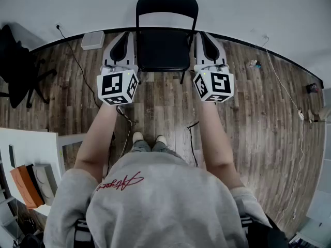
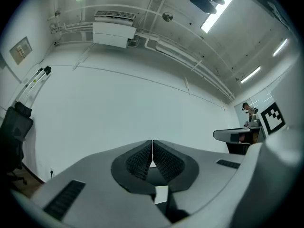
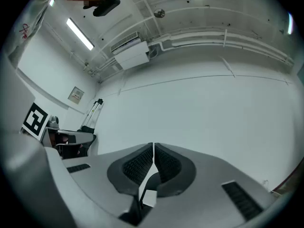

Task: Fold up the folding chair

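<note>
Chair (image 1: pixel 166 48) stands unfolded on the floor (image 1: pixel 248 118) against the wall. Left gripper (image 1: pixel 127 35) and right gripper (image 1: pixel 201 35) flank its seat, one just beside each edge. Whether they touch it cannot be told. Both pairs of jaws are pressed together, nothing between them.

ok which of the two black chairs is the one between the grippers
The folding chair by the wall, seat down, flanked by the left gripper and right gripper. The wheeled office chair stands off at the left.
</note>
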The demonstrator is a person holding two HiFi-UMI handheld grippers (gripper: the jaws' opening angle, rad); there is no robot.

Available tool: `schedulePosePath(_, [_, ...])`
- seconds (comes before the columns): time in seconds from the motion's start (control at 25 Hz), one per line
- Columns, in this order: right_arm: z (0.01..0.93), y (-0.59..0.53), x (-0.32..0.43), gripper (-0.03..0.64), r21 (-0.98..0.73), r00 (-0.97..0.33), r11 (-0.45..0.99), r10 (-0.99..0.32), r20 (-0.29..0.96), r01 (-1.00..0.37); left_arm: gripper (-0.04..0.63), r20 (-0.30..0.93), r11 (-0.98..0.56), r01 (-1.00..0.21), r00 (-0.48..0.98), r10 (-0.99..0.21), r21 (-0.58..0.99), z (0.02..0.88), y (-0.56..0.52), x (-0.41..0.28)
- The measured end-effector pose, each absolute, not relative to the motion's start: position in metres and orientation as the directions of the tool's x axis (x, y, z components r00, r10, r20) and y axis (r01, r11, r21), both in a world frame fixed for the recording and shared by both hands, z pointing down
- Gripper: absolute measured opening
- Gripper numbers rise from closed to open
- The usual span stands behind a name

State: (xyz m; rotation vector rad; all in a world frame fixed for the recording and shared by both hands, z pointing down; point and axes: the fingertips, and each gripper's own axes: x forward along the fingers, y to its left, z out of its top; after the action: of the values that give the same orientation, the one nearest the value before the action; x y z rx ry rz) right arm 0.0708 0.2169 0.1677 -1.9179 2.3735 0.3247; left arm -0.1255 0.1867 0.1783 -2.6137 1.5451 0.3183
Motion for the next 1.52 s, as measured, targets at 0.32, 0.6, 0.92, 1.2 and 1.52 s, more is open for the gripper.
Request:
schedulePosePath(0.32, [0.17, 0.221, 0.071, 0.023, 0.13, -0.208, 0.185, -0.96, -0.186, -0.974, 0.018, -0.228, -0.494, -0.869, 0.474, -0.85, 0.035, 0.18, 0.191, -0.122])
schedulePosePath(0.6, [0.164, 0.229, 0.07, 0.025, 0.111, -0.193, 0.171, -0.952, -0.236, -0.979, 0.018, -0.229, -0.49, -0.871, 0.471, -0.852, 0.032, 0.178, 0.196, -0.115])
schedulePosePath(0.92, [0.164, 0.23, 0.081, 0.025, 0.104, -0.221, 0.2, -0.942, -0.255, -0.974, 0.018, -0.226, -0.457, -0.889, 0.437, -0.871, 0.042, 0.181, 0.201, -0.103])
schedulePosePath(1.2, [0.182, 0.215, 0.077, 0.025, 0.122, -0.253, 0.23, -0.941, -0.226, -0.965, 0.018, -0.204, -0.423, -0.905, 0.407, -0.891, 0.041, 0.196, 0.191, -0.102])
schedulePosePath(1.52, [0.197, 0.152, 0.068, 0.026, 0.133, -0.287, 0.263, -0.933, -0.215, -0.956, 0.018, -0.203, -0.413, -0.91, 0.397, -0.895, 0.039, 0.204, 0.125, -0.098])
